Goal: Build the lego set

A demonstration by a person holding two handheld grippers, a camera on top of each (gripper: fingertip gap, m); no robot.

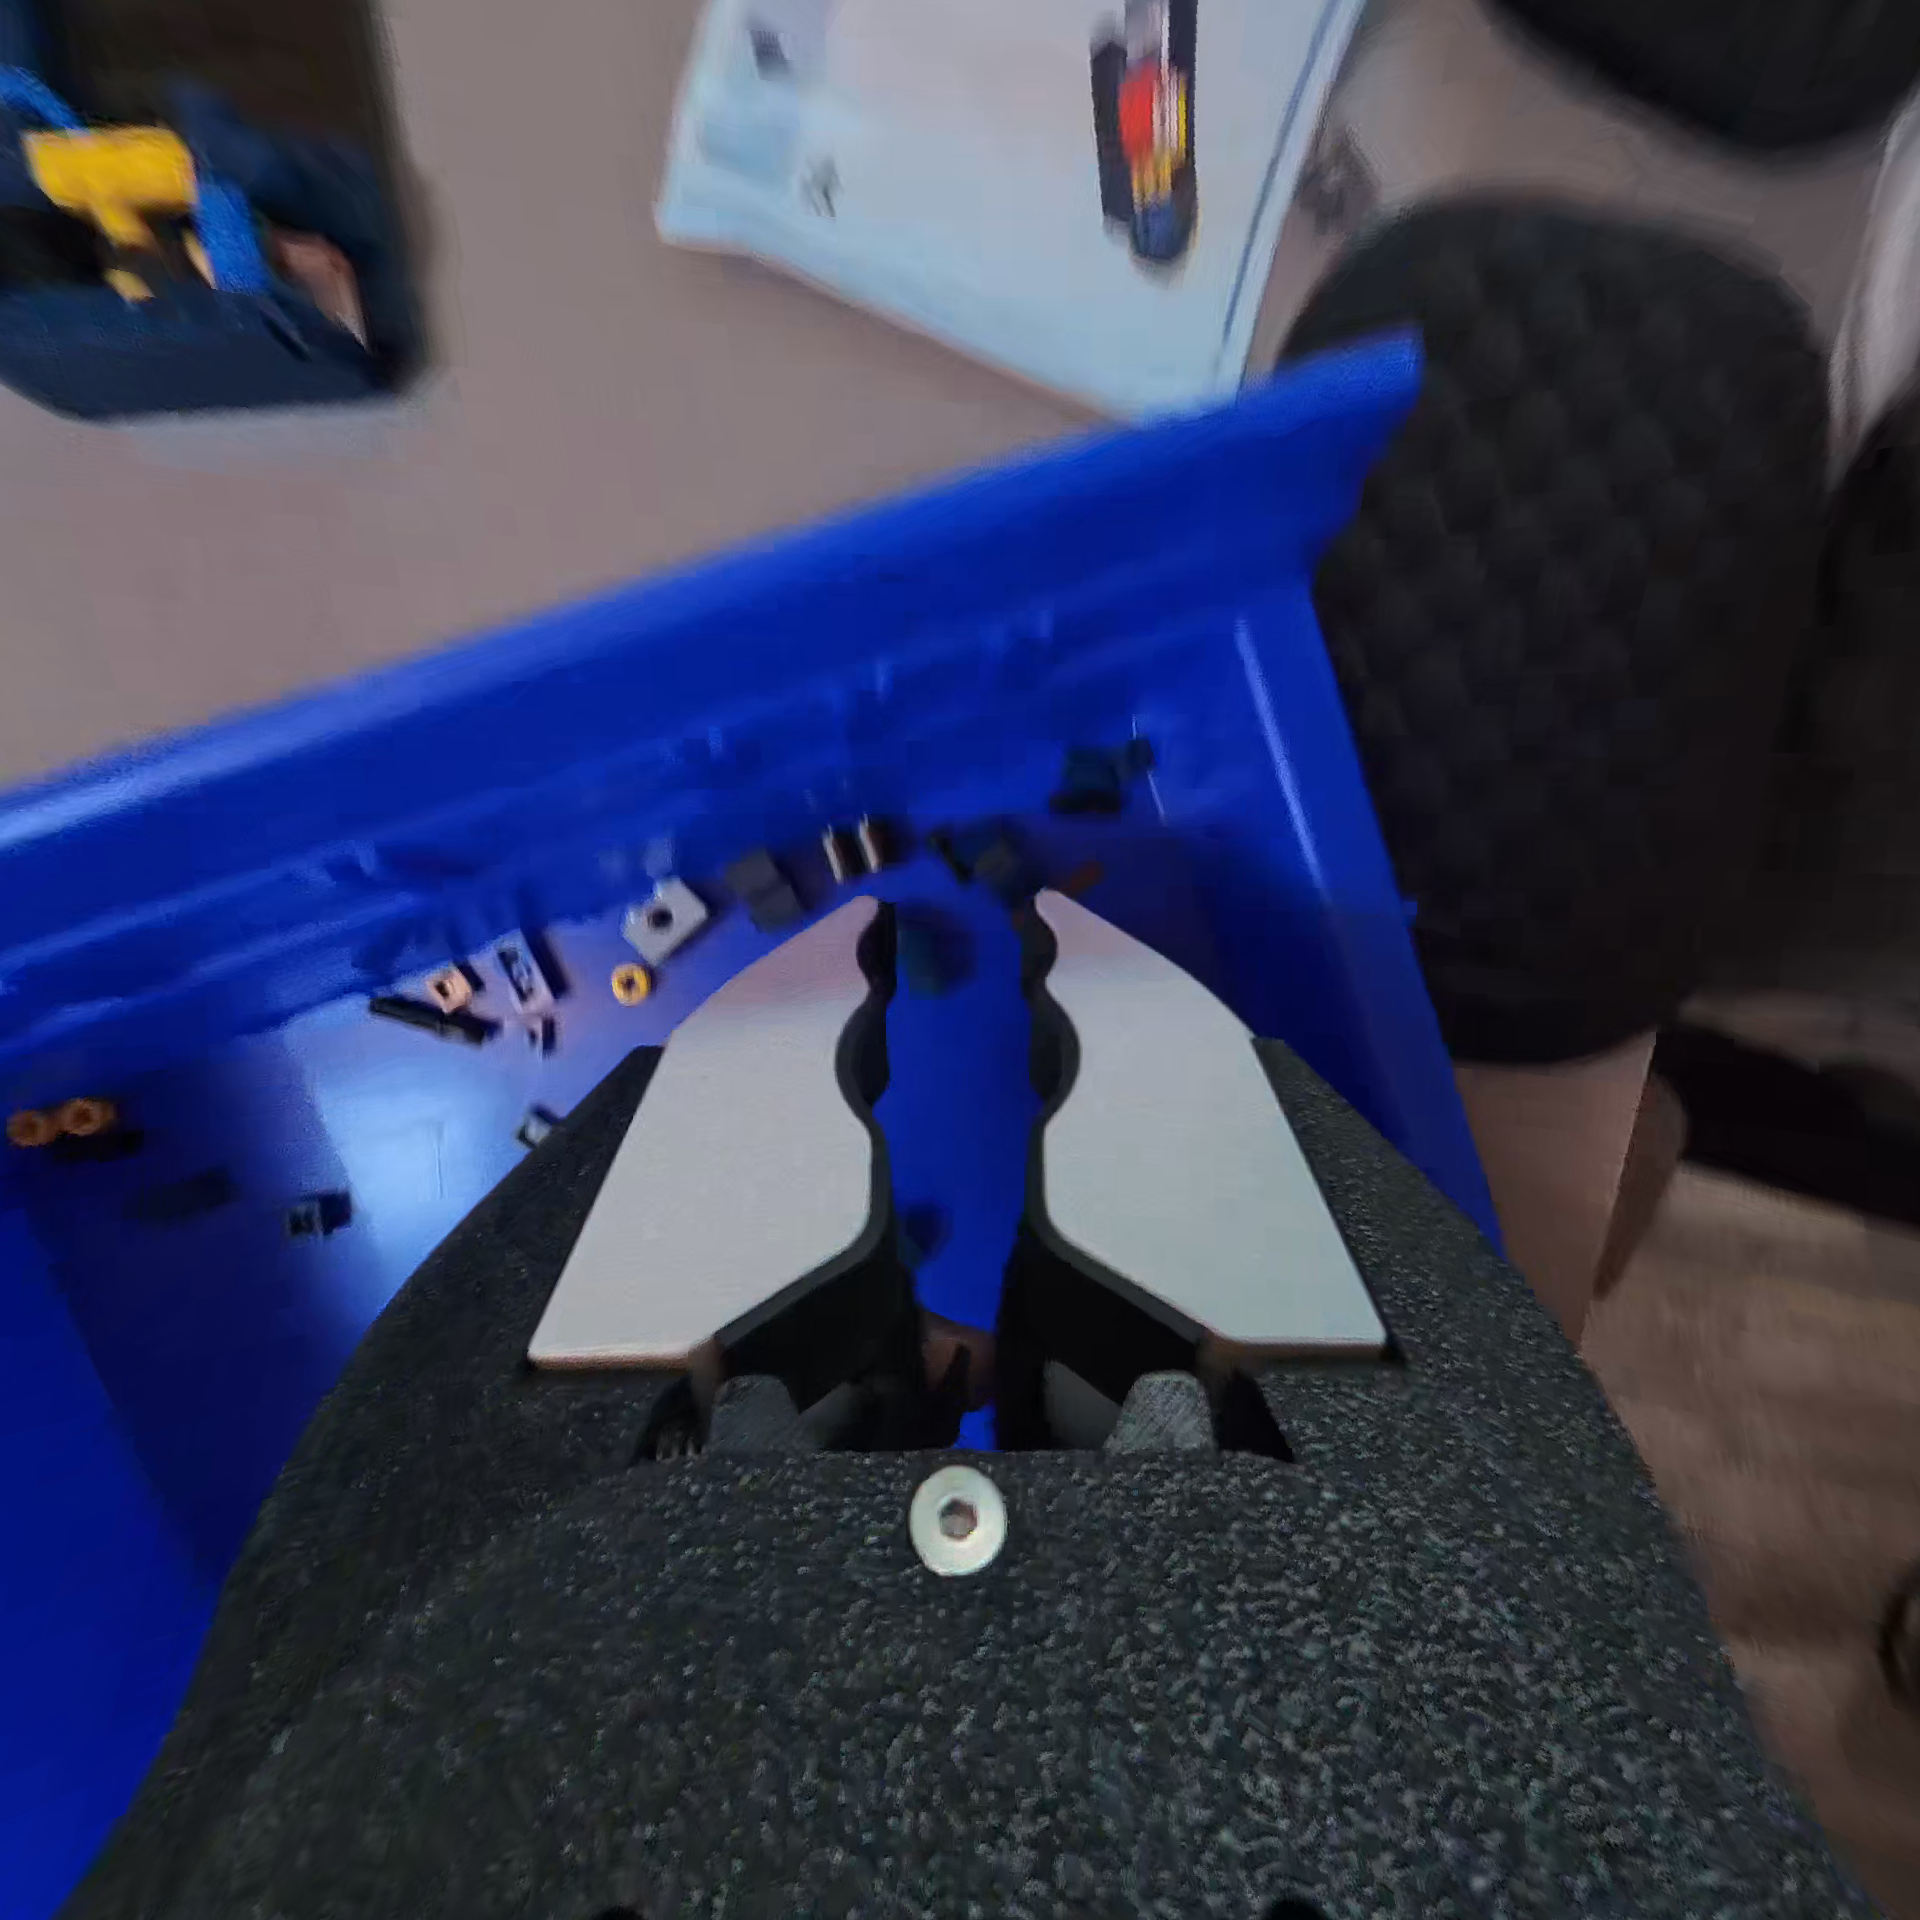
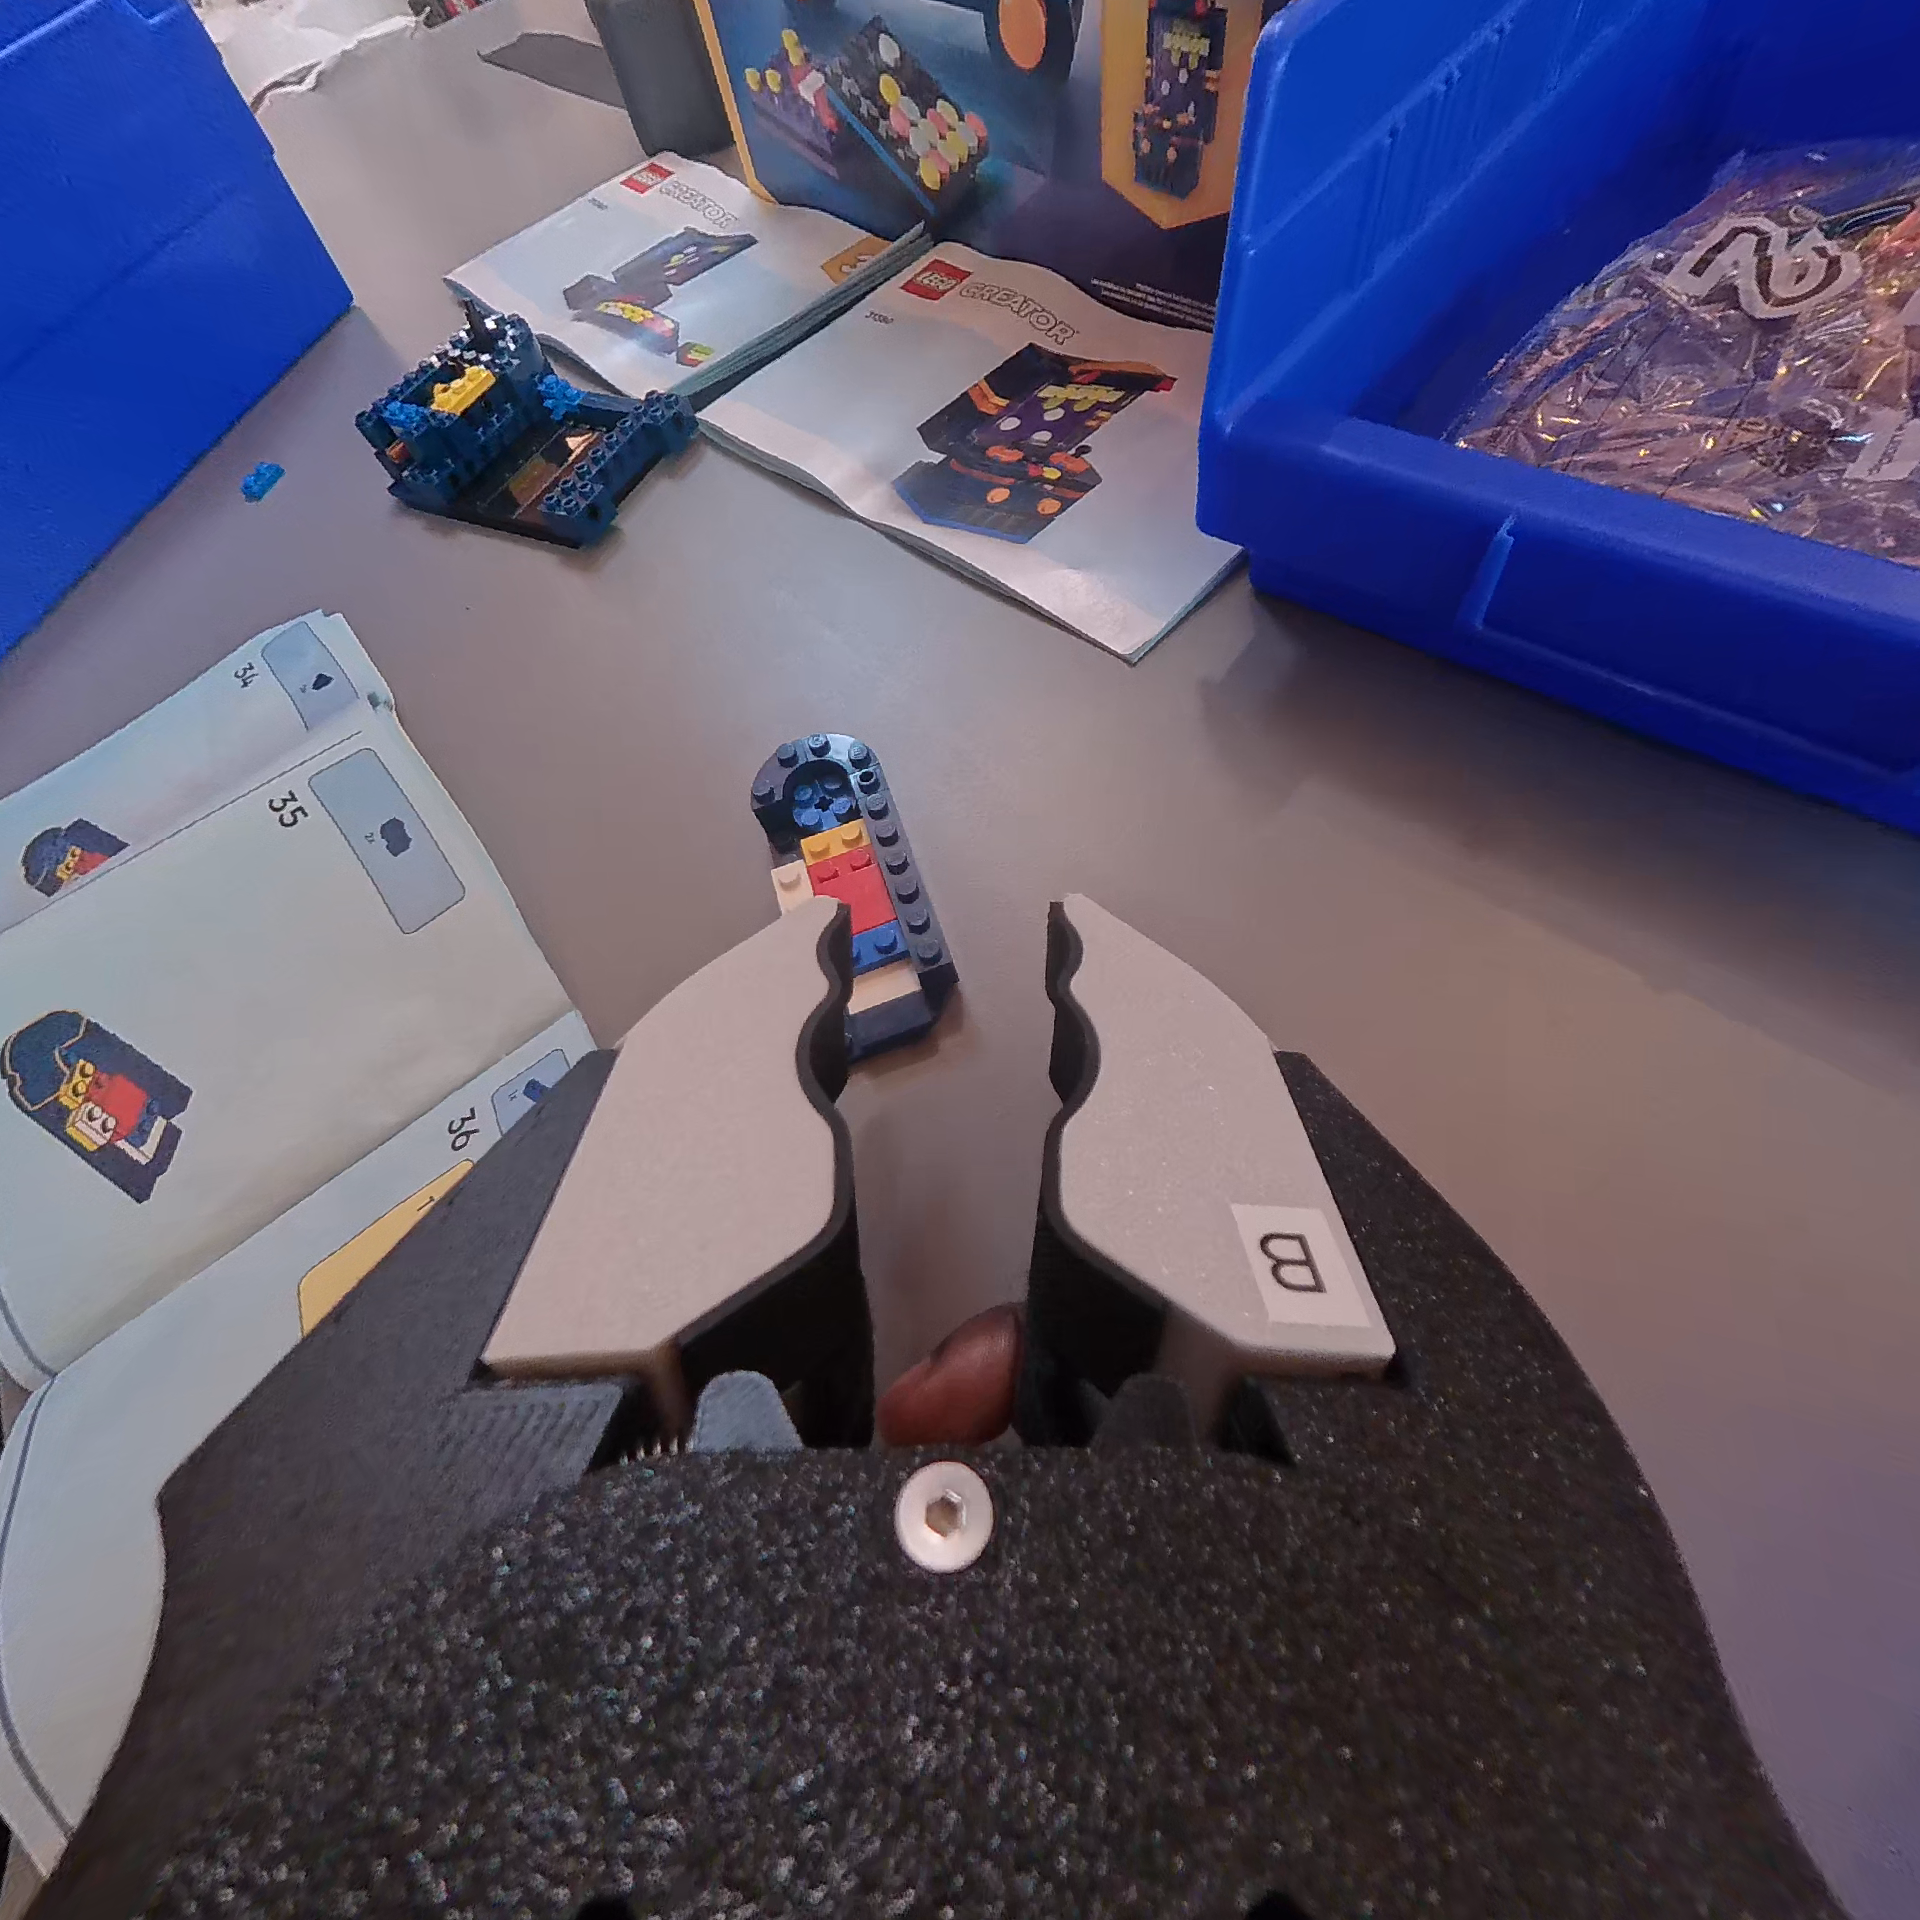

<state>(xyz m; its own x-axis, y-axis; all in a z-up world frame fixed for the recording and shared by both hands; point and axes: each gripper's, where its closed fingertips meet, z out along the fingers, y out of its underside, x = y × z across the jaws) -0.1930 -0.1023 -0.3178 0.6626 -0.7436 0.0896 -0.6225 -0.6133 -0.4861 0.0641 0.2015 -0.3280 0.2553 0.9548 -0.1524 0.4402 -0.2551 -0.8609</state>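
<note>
In the left wrist view my left gripper point(image 1: 956, 914) reaches into a blue bin point(image 1: 727, 665) whose floor holds several small loose pieces, among them a grey square one point(image 1: 663, 920) and a yellow round one point(image 1: 631, 982). Its jaws stand apart. A small dark blue piece point(image 1: 932, 954) sits between the tips near the left finger, clear of the right pad. The view is blurred. In the right wrist view my right gripper point(image 2: 945, 920) is open and empty just above the grey table. A flat brick assembly point(image 2: 857, 862), dark blue with red, yellow and blue, lies below it, partly under the left finger.
An open instruction booklet point(image 2: 208, 935) lies at the left. A partly built dark blue model point(image 2: 509, 436) and more booklets point(image 2: 987, 436) lie farther off. A blue bin with plastic bags point(image 2: 1455, 499) stands at the right, another blue bin point(image 2: 135, 312) at the far left. A loose blue brick point(image 2: 262, 480) lies near it. My hands' fingertips stand some 40 centimetres from each other.
</note>
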